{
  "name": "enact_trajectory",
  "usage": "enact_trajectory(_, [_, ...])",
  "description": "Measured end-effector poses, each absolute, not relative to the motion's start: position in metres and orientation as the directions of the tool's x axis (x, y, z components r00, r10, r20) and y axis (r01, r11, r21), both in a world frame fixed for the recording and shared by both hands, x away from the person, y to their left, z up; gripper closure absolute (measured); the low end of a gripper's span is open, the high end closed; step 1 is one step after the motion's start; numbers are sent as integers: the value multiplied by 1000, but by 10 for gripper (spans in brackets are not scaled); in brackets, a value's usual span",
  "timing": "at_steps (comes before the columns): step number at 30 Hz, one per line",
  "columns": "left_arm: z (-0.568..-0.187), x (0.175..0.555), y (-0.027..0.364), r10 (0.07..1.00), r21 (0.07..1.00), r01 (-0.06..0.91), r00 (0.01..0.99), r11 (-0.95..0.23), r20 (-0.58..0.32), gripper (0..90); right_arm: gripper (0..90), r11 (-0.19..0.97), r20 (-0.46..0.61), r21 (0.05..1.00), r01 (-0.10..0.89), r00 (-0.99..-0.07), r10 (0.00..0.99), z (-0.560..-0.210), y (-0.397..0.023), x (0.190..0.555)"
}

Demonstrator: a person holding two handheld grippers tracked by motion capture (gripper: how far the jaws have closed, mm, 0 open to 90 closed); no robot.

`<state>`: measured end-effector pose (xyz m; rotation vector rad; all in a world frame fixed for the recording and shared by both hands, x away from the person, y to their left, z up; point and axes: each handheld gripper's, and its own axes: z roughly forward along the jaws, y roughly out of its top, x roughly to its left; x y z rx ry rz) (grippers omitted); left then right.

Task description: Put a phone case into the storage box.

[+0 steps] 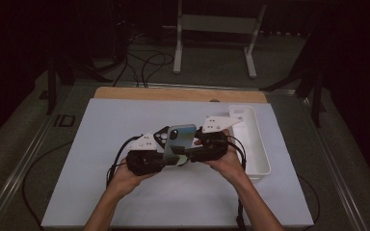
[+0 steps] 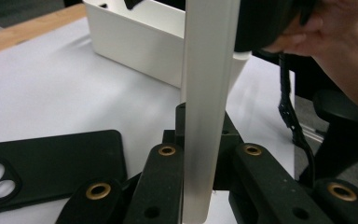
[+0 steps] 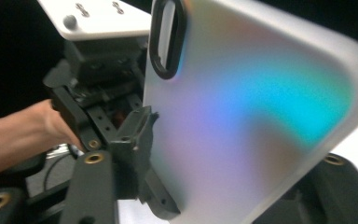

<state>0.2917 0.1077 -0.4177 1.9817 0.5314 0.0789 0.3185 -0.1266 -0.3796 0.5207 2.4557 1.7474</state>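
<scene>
From above, near the middle of the white surface [image 1: 125,202]: an iridescent case [image 1: 180,139] held upright off the surface between the left tongs [image 1: 166,159] and the right tongs [image 1: 192,154], with a black case [image 1: 161,137] lying flat just behind to the left and a white tray [image 1: 260,144] at the right edge. Along the left tongs [image 2: 205,158]: clamped together on the lower edge of the iridescent case [image 2: 207,116], seen edge-on and standing straight up between the two black jaws; black case [image 2: 51,163] flat on the surface at near left, camera holes showing; white tray [image 2: 135,46] farther off; the person's right hand [image 2: 340,46] at upper right. Along the right tongs [image 3: 214,172]: jaws set apart, one on either side of the broad shimmering back of the iridescent case [image 3: 242,116], neither pad visibly pressing on it; beyond, the left tongs [image 3: 137,135] biting the case's edge below the camera opening. Judged from this: a hand-over in mid-air, weight resting with the left grip, right grip let go. Next, probably: draw the right tongs clear without brushing the case, keep the left clamp firm and the case upright, then regrip or carry it on to the tray or surface.
</scene>
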Motion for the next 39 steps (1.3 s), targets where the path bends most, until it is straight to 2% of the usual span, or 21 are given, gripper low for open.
enact_trajectory(4, [-416, 289, 108, 431, 872, 319, 891, -372, -143, 861, 325, 304, 105, 926, 223, -927, 361, -380, -124, 317])
enact_trajectory(8, [-413, 287, 112, 467, 875, 312, 877, -370, -115, 861, 349, 313, 104, 921, 233, -919, 380, -380, -126, 318])
enact_trajectory(22, [-416, 285, 117, 571, 874, 323, 818, -363, -65, 860, 233, 282, 126, 917, 282, -876, 466, -379, -132, 318])
enact_trajectory(26, [-418, 285, 117, 591, 871, 333, 804, -362, -62, 859, 177, 267, 138, 917, 296, -864, 484, -378, -131, 317])
enact_trajectory(29, [-419, 285, 116, 611, 872, 340, 789, -351, -62, 859, 89, 249, 149, 914, 320, -837, 527, -377, -130, 316])
enact_trajectory(39, [-424, 284, 108, 638, 870, 356, 767, -341, -63, 859, 77, 151, 242, 907, 393, -781, 575, -369, -116, 316])
